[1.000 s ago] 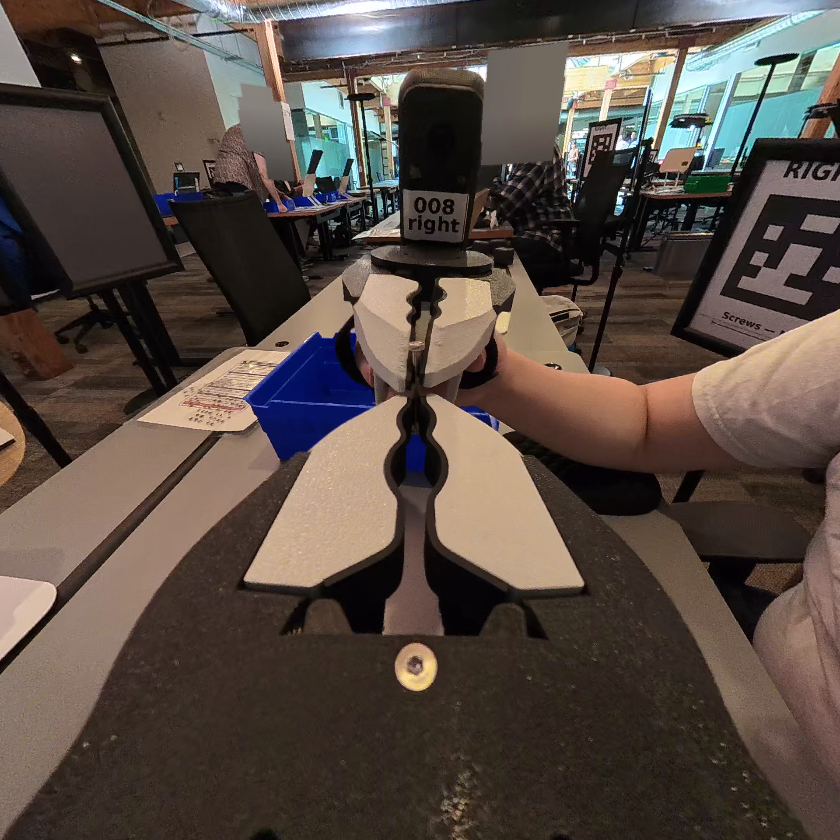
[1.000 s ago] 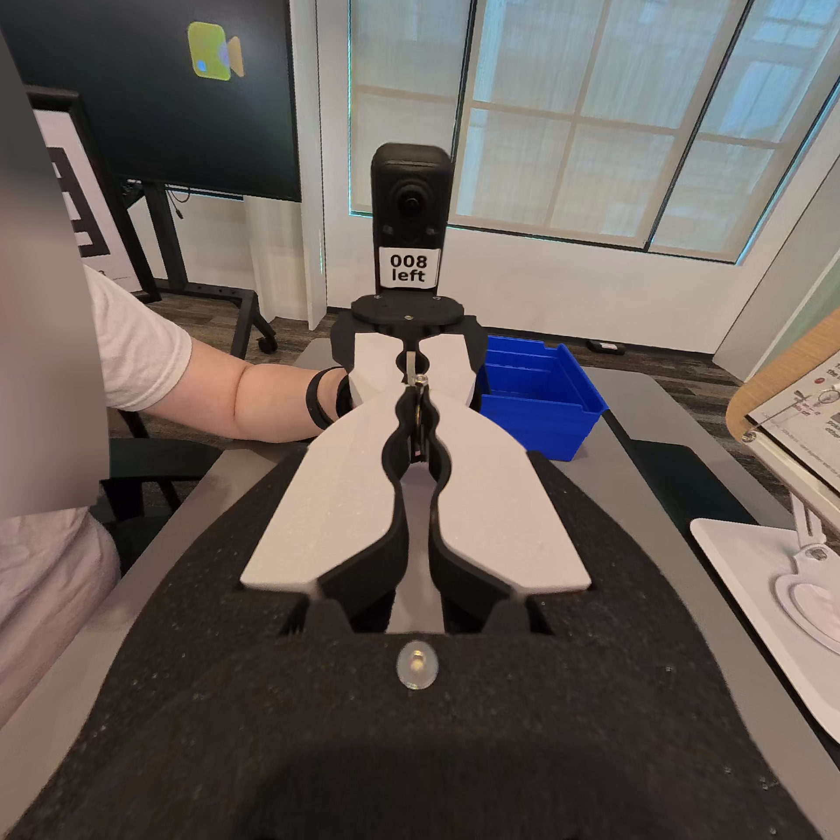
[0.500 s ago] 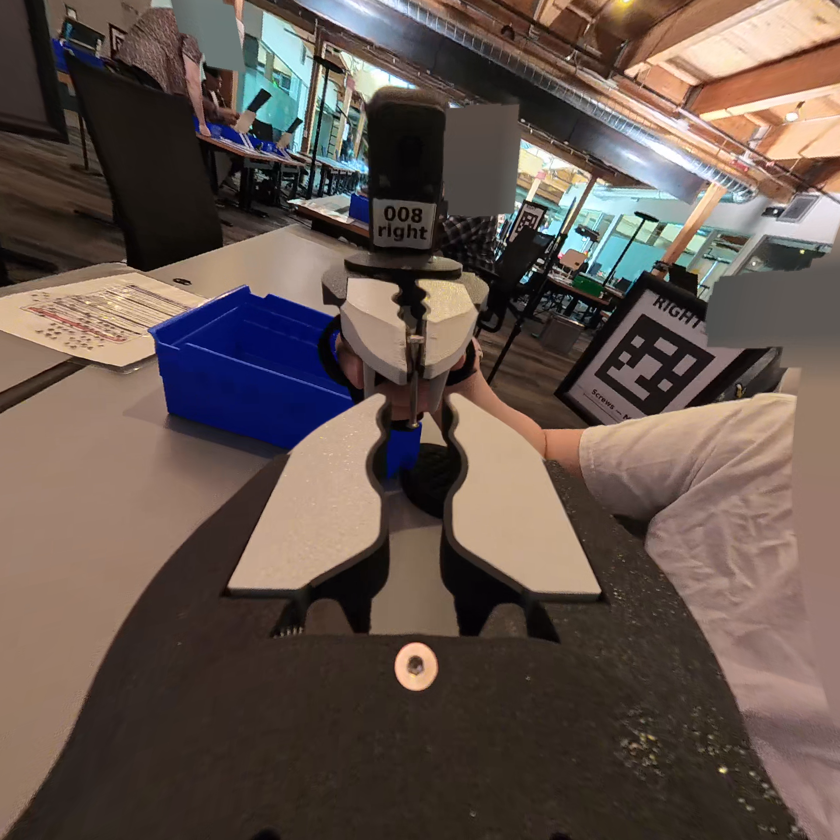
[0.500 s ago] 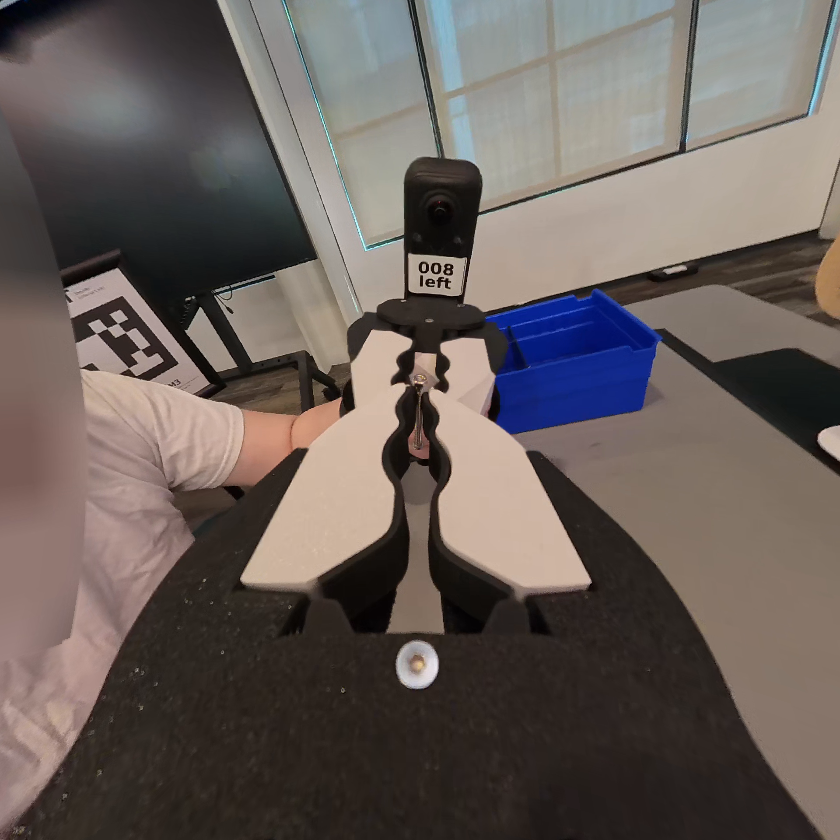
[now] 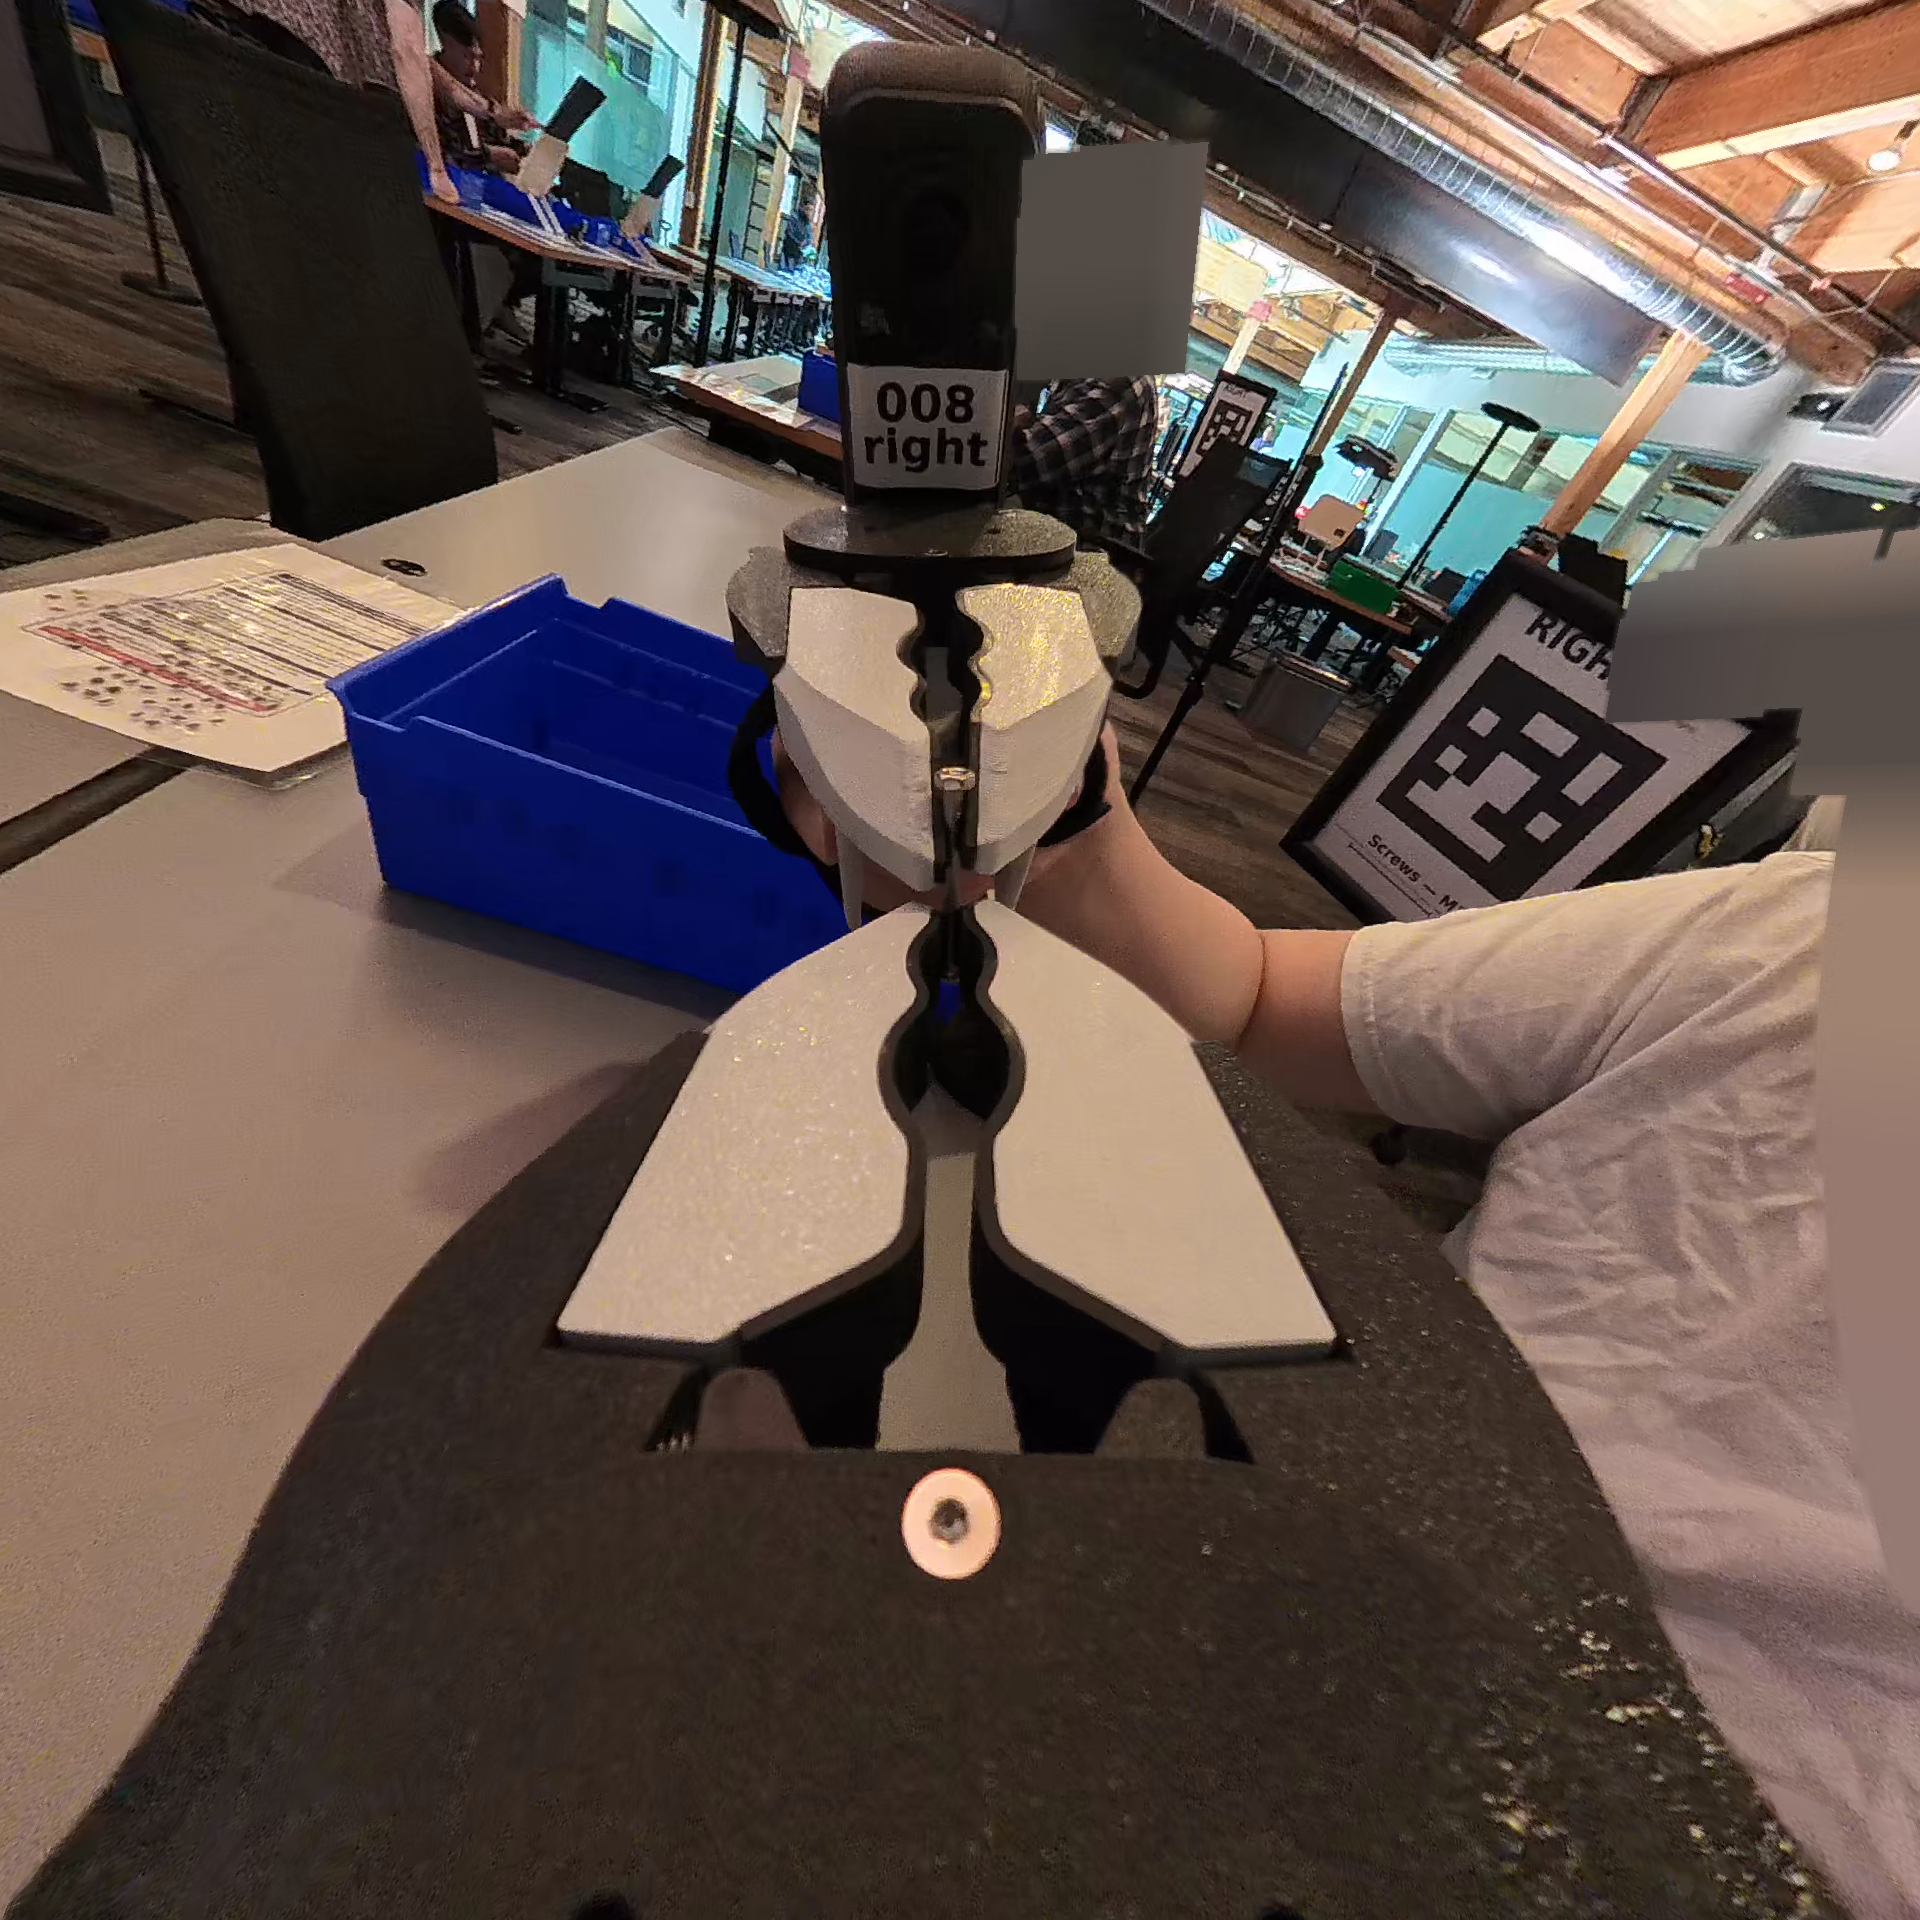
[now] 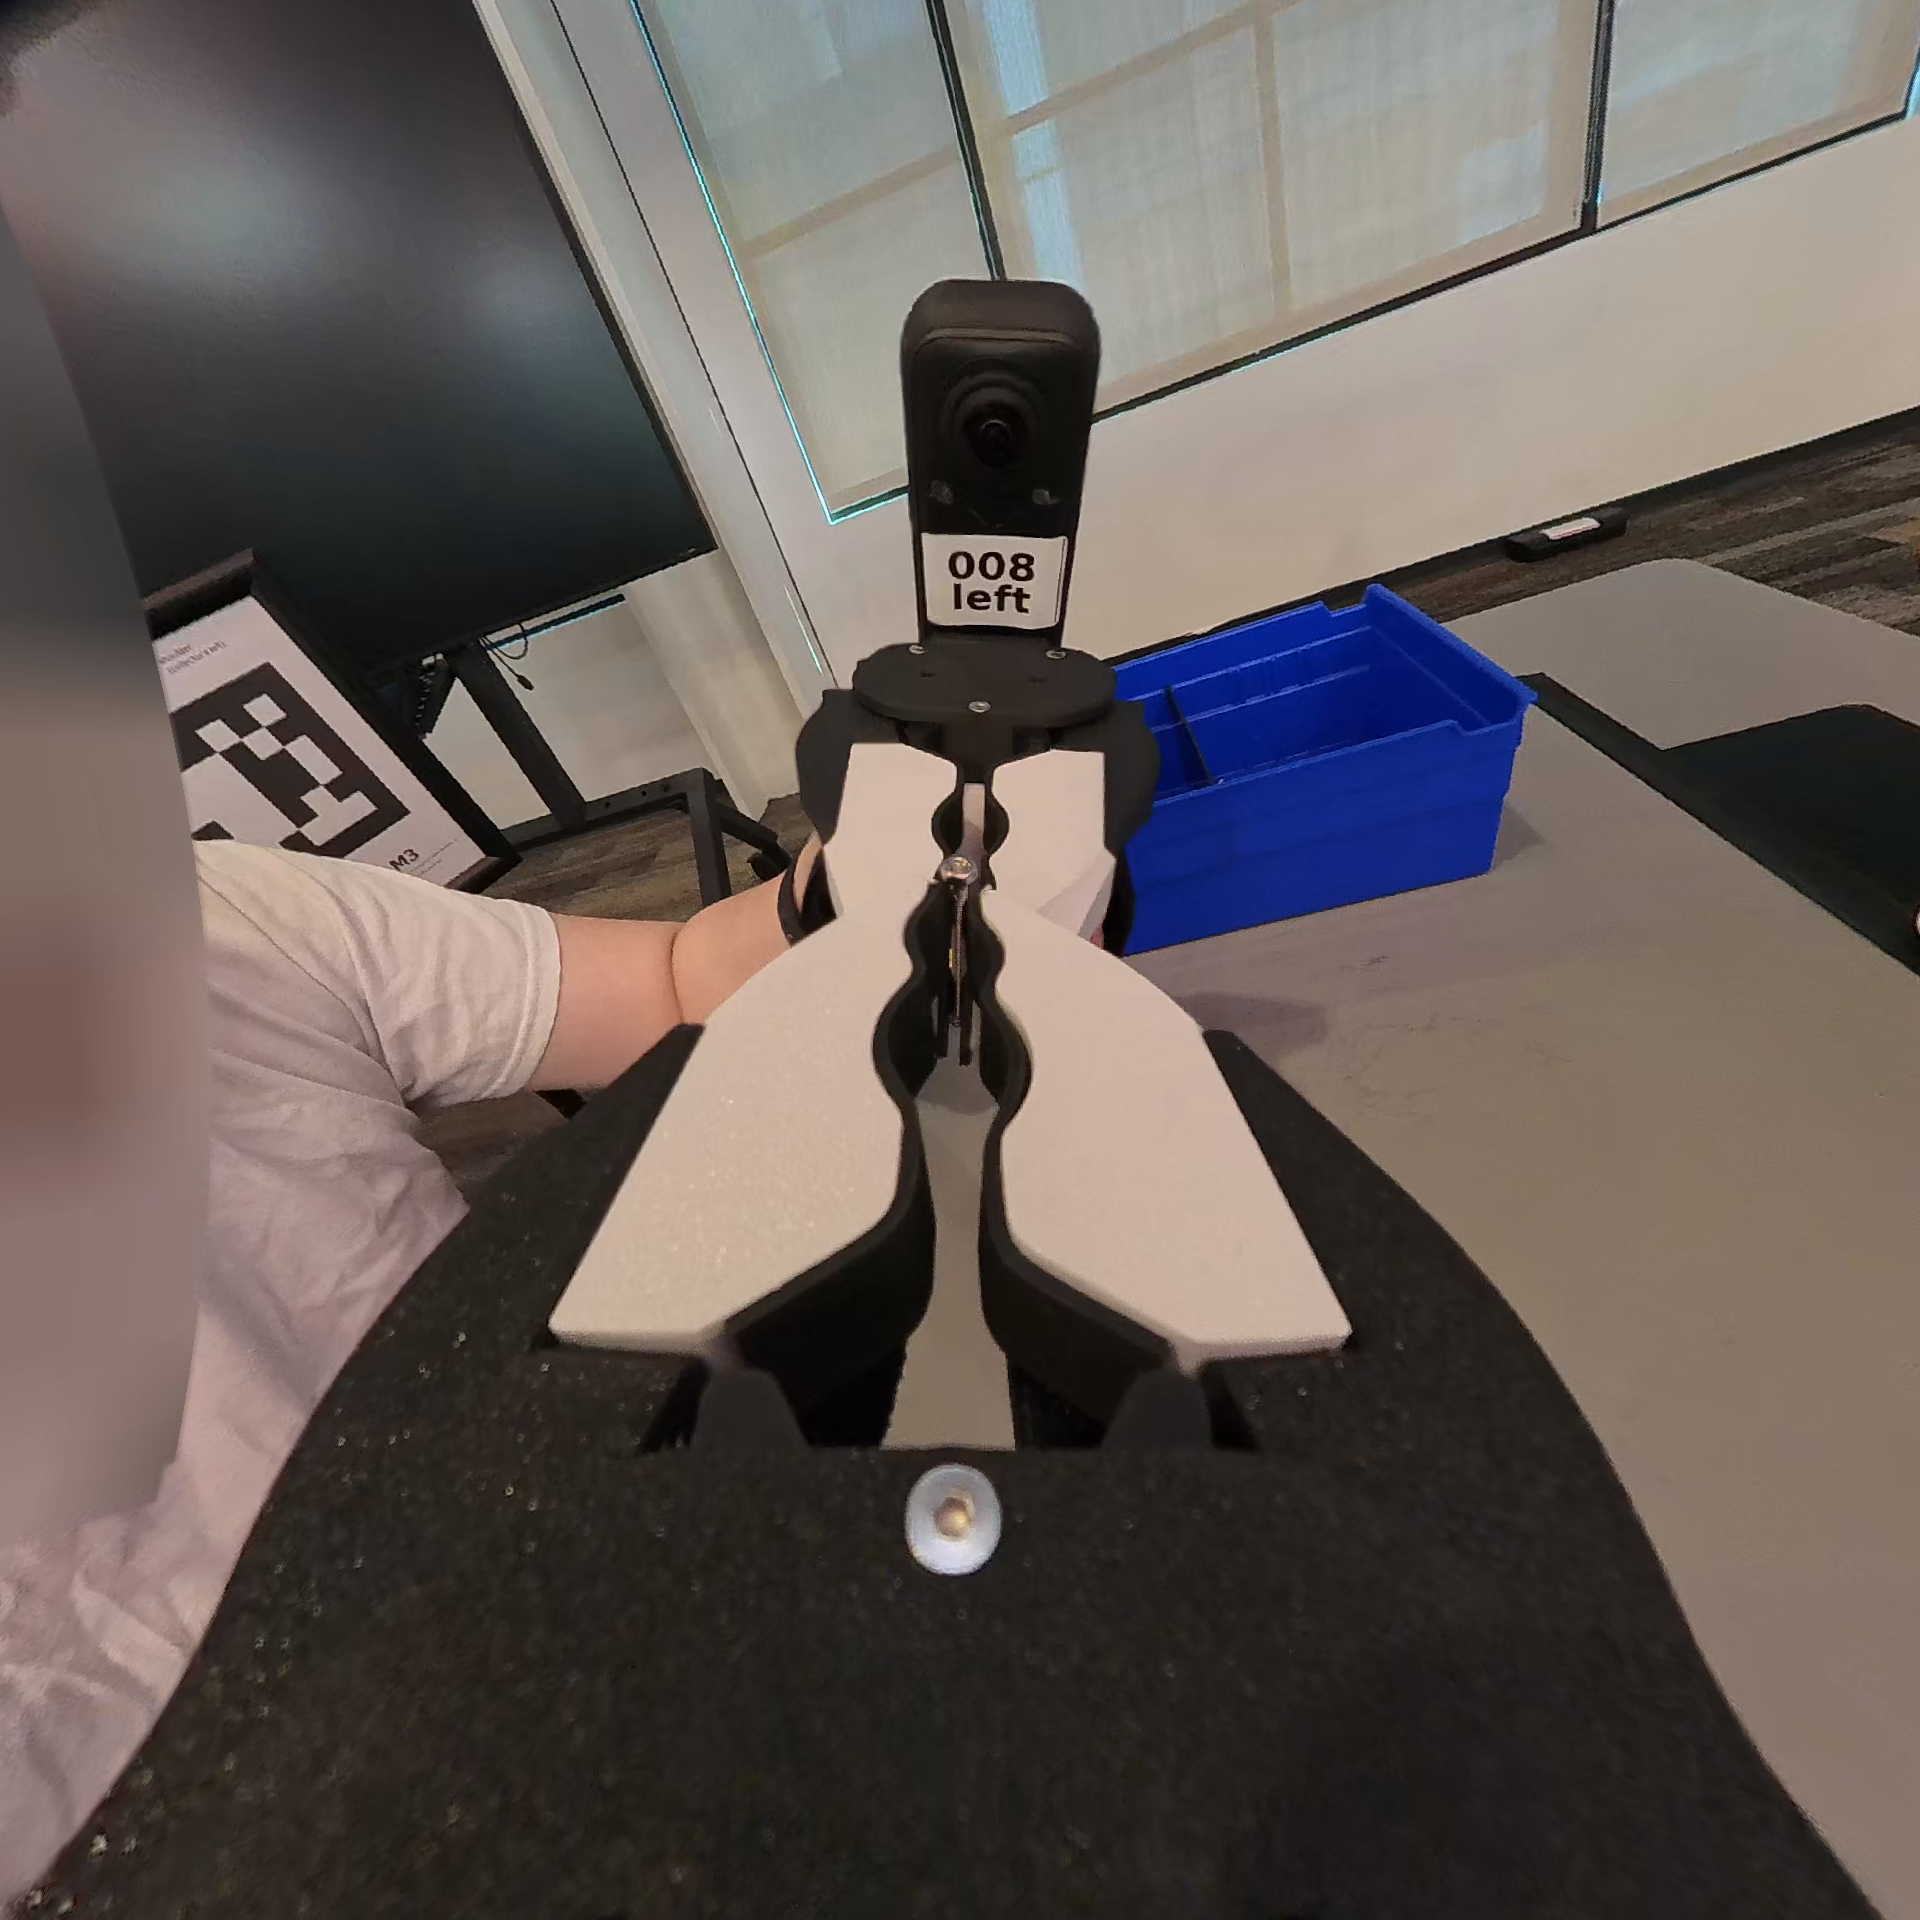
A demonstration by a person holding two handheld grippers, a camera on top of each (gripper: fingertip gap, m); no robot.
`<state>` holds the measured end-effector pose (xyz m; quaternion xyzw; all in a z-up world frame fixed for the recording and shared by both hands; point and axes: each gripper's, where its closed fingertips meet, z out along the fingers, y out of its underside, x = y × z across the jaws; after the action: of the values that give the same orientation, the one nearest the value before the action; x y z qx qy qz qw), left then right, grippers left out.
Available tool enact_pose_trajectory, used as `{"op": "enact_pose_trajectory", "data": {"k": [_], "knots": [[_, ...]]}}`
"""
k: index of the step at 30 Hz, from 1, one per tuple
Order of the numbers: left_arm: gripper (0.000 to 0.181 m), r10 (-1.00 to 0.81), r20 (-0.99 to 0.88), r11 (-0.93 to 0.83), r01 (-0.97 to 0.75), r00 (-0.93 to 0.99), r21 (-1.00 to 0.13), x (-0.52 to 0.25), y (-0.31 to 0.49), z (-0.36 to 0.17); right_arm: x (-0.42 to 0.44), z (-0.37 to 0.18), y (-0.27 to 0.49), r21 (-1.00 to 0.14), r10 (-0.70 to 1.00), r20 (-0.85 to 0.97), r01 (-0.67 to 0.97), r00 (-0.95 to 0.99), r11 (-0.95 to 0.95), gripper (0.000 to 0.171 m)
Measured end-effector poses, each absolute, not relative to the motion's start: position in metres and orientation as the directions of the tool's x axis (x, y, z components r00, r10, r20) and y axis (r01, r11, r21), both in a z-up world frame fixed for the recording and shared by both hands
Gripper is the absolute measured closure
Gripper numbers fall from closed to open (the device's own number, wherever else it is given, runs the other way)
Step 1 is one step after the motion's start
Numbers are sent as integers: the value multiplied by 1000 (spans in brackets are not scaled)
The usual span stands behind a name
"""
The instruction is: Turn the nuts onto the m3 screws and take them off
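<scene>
A thin m3 screw point(image 5: 948, 862) stands roughly upright between the two grippers, with a silver nut point(image 5: 951, 777) at its upper end. My right gripper point(image 5: 951, 842) faces the left wrist camera and is shut on the nut end. My left gripper point(image 5: 948, 920) is shut on the screw's lower end. In the right wrist view the nut point(image 6: 956, 871) sits at the tips of my right gripper point(image 6: 956, 914) and the screw's shaft point(image 6: 958, 966) runs down between its fingers. The left gripper point(image 6: 961, 842) meets it tip to tip. Both are held above the grey table point(image 5: 208, 1039).
A blue bin point(image 5: 582, 769) stands on the table just behind the grippers, and shows in the right wrist view point(image 6: 1330, 769). A printed sheet point(image 5: 187, 644) lies at the far left. A marker board point(image 5: 1517, 769) stands to the right. The person's arm point(image 5: 1174, 935) holds the right gripper. My two grippers' fingertips are within a few centimetres of each other.
My left gripper was shut a second ago, opened half a second ago, and is shut again on the screw's lower end. My right gripper kept its hold. Both grippers have tilted.
</scene>
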<state>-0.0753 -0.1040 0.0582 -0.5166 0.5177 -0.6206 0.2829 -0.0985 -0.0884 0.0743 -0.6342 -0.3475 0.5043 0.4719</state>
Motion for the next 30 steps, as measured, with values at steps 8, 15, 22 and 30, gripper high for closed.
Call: {"op": "enact_pose_trajectory", "data": {"k": [8, 15, 22, 30], "knots": [[179, -938, 189, -176, -70, -290, -982, -78, -110, 76, -98, 85, -96, -977, 939, -202, 9, 279, -213, 147], [180, -987, -132, 128, 45, -89, -991, -82, -118, 101, -97, 125, -117, -971, 850, 235, 154, 472, 183, 146], [180, -955, -283, 288, 46, 90, -957, -81, -121, 107, -103, 138, -123, -945, 762, 325, 168, 560, 280, 155], [180, -941, -313, 322, 53, 131, -945, -81, -125, 110, -108, 136, -129, -933, 776, 360, 191, 518, 305, 161]]}}
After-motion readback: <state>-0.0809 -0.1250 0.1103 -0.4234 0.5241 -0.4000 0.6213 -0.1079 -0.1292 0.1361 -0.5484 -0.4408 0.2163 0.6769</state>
